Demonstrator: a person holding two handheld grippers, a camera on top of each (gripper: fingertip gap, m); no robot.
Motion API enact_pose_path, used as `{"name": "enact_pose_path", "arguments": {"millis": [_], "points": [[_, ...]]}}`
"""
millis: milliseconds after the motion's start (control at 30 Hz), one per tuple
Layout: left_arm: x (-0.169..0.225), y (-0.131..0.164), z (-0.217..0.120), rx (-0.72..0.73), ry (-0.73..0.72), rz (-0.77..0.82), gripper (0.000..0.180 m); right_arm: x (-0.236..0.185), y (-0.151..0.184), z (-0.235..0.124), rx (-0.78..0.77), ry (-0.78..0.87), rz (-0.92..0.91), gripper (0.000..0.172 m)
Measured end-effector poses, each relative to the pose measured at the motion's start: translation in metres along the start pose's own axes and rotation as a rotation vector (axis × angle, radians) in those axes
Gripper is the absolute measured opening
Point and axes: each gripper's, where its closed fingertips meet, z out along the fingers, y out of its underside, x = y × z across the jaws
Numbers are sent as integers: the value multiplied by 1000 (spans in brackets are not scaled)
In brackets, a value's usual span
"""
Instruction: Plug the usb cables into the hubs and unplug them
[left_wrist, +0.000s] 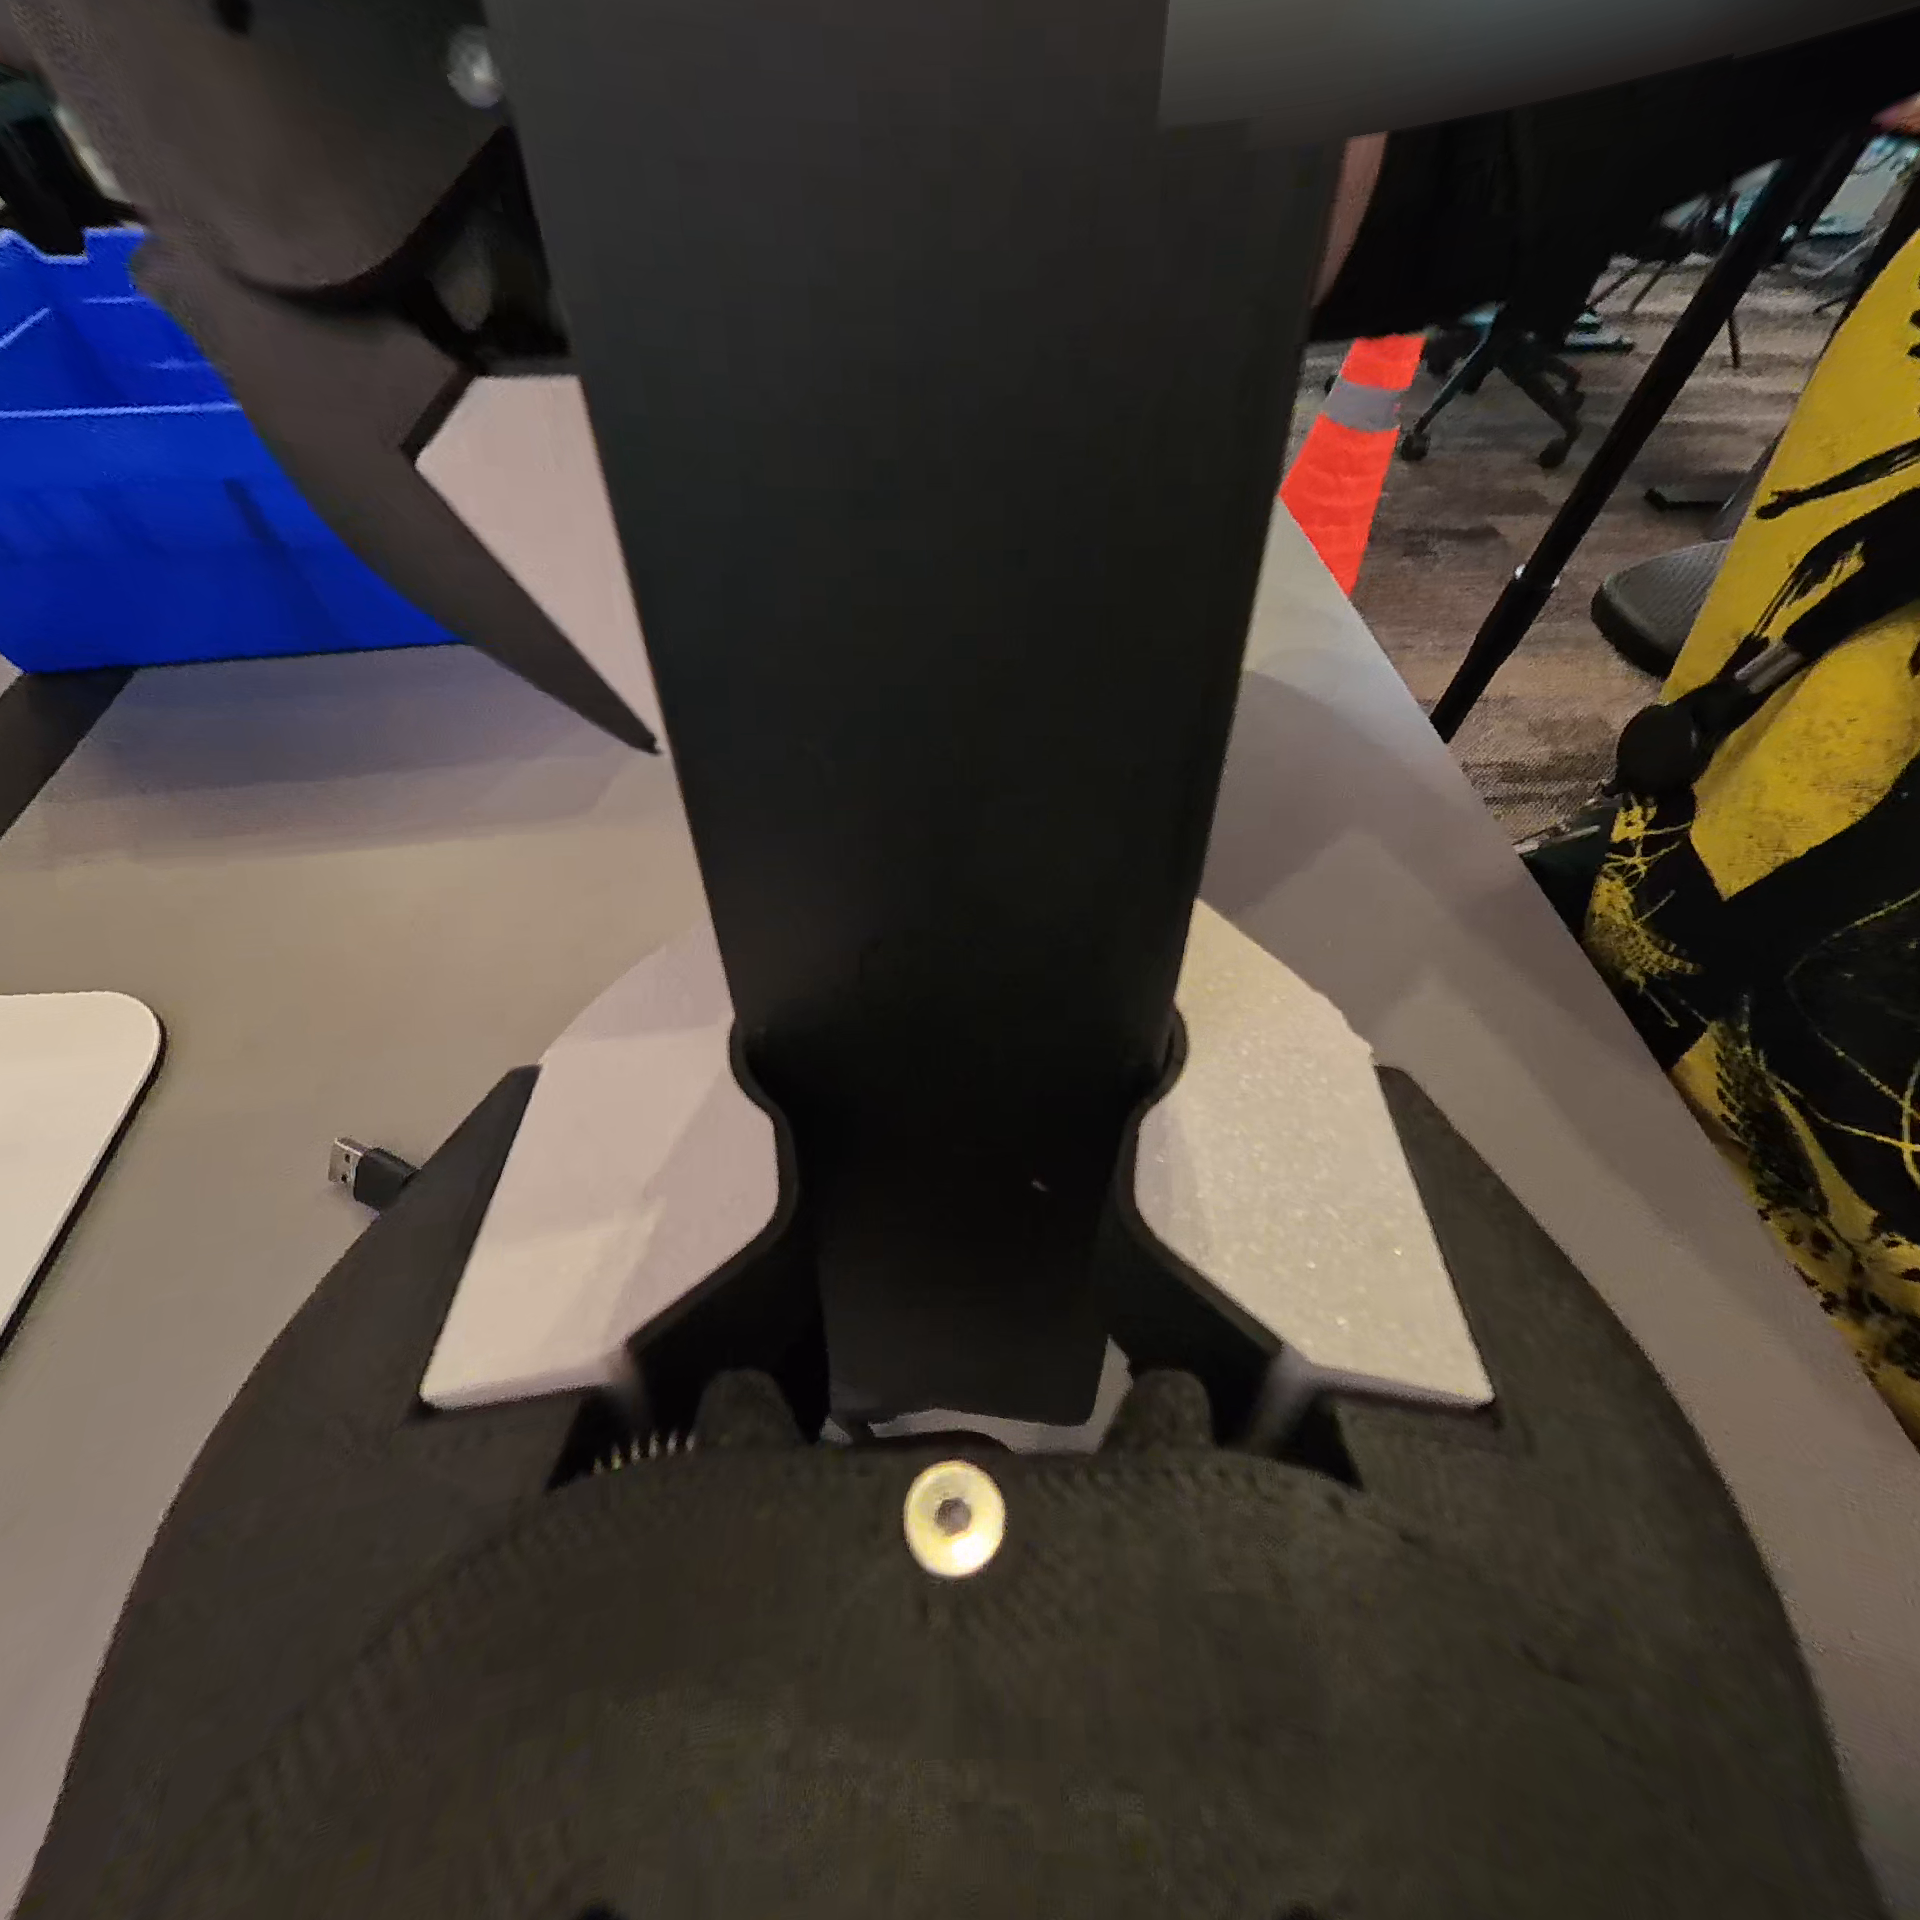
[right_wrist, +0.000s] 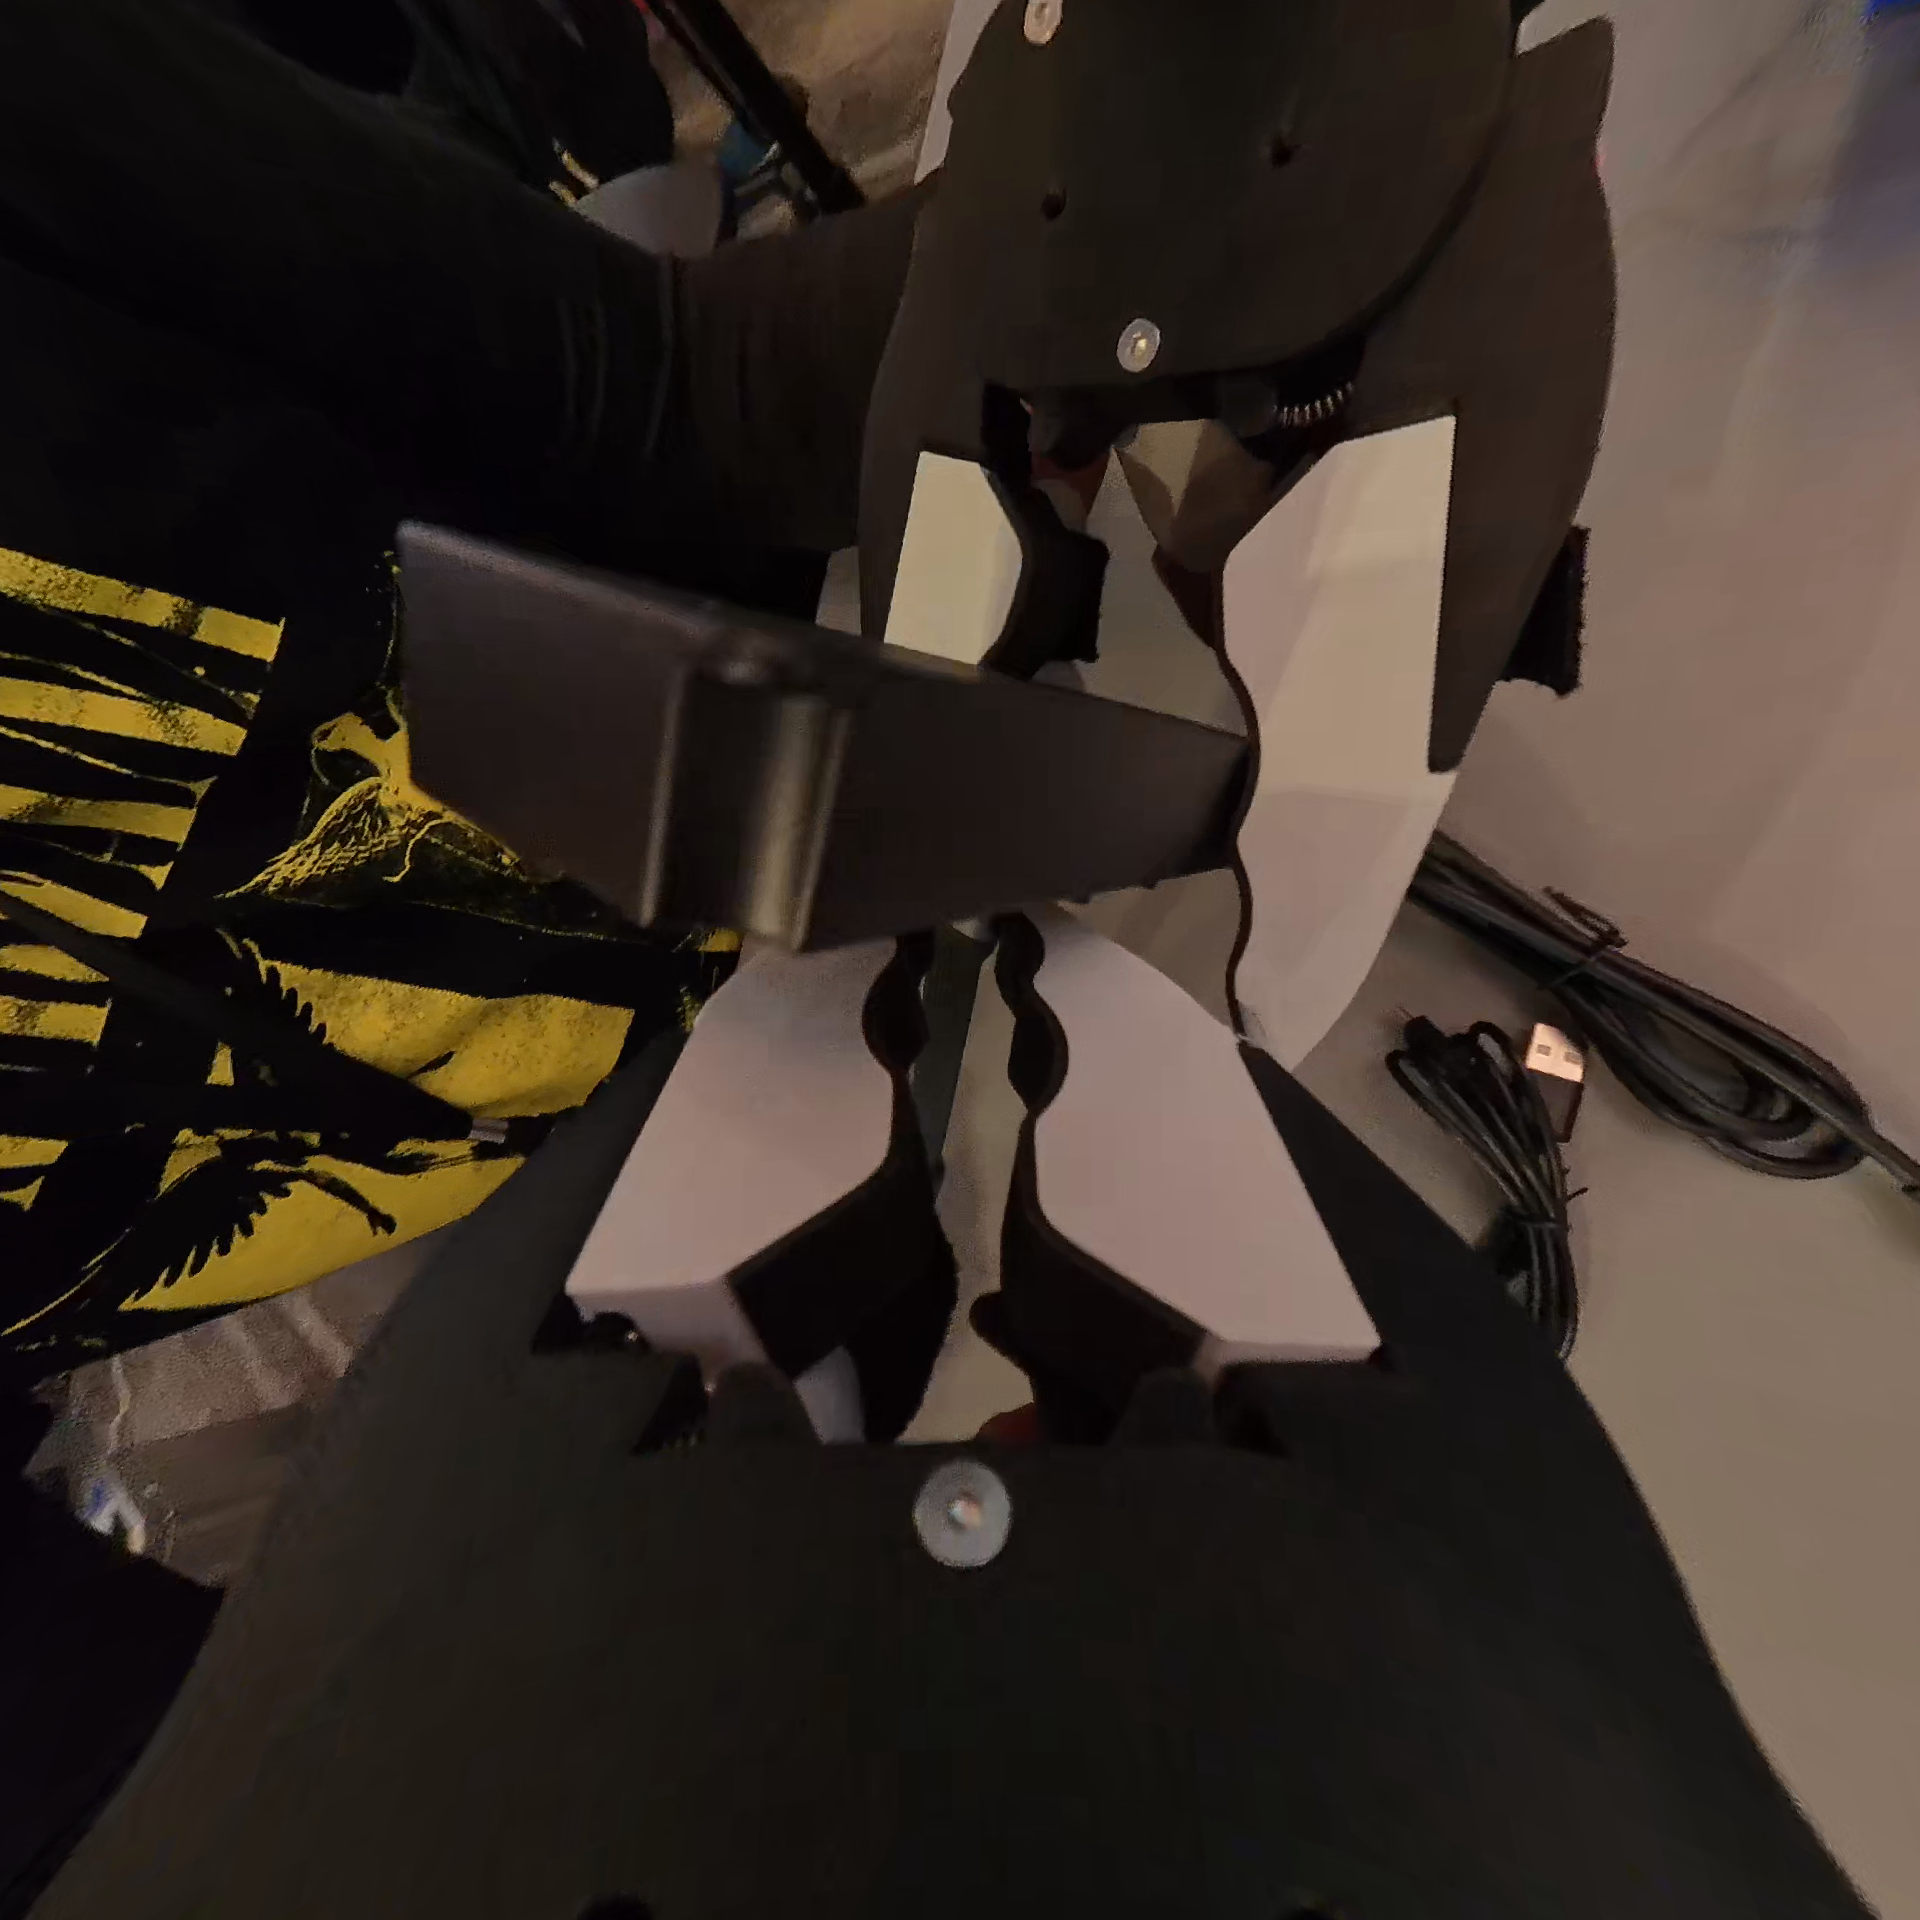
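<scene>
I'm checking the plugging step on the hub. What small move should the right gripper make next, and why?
Probably ease the right gripper forward along the plug's axis. Its jaws pinch a USB plug whose metal tip meets the lower edge of the black hub, held across the left gripper; whether it is seated cannot be told.

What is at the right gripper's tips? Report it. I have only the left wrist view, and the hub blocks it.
Observer: The right gripper is pinching a dark plug between its pads.
Operator: Give me the plug's position against the hub.
Observer: Its metal tip meets the near edge of the hub. How deep it sits is hidden.
Operator: Report any spare cables.
Observer: Black coiled cables lie on the table beside that gripper.
</scene>
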Motion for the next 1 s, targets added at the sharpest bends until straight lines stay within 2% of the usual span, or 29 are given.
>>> {"name": "enact_pose_path", "arguments": {"millis": [133, 267, 467, 500, 533, 767, 800, 833, 867, 1000], "points": [[1, 1, 2, -7, 0, 6, 66, 1, 2, 1, -41, 7, -4, 12], [2, 3, 0, -10, 0, 18, 67, 0, -4, -4, -3, 35, -27, 12], [2, 2, 3, 0, 1, 29, 66, 2, -8, -8, 137, 64, -51, 11], [4, 1, 6, 13, 12, 24, 66, 3, -9, -10, 173, 65, -55, 2], [2, 0, 7, 17, 6, 20, 66, 3, -9, -11, 195, 68, -58, 0], [-6, -5, 7, 68, -11, -14, 66, 5, -10, -20, 322, 86, -35, 0], [-7, -6, 6, 83, -12, -23, 66, 7, -9, -22, 334, 83, -20, 3], [-8, -7, 3, 100, -13, -29, 66, 9, -7, -24, 339, 94, -8, 15], [-10, -9, 1, 115, -18, -35, 66, 11, -4, -25, 338, 113, -9, 20], [-15, -10, 1, 127, -45, -40, 66, 10, -2, -25, 340, 243, -58, 21]]}}
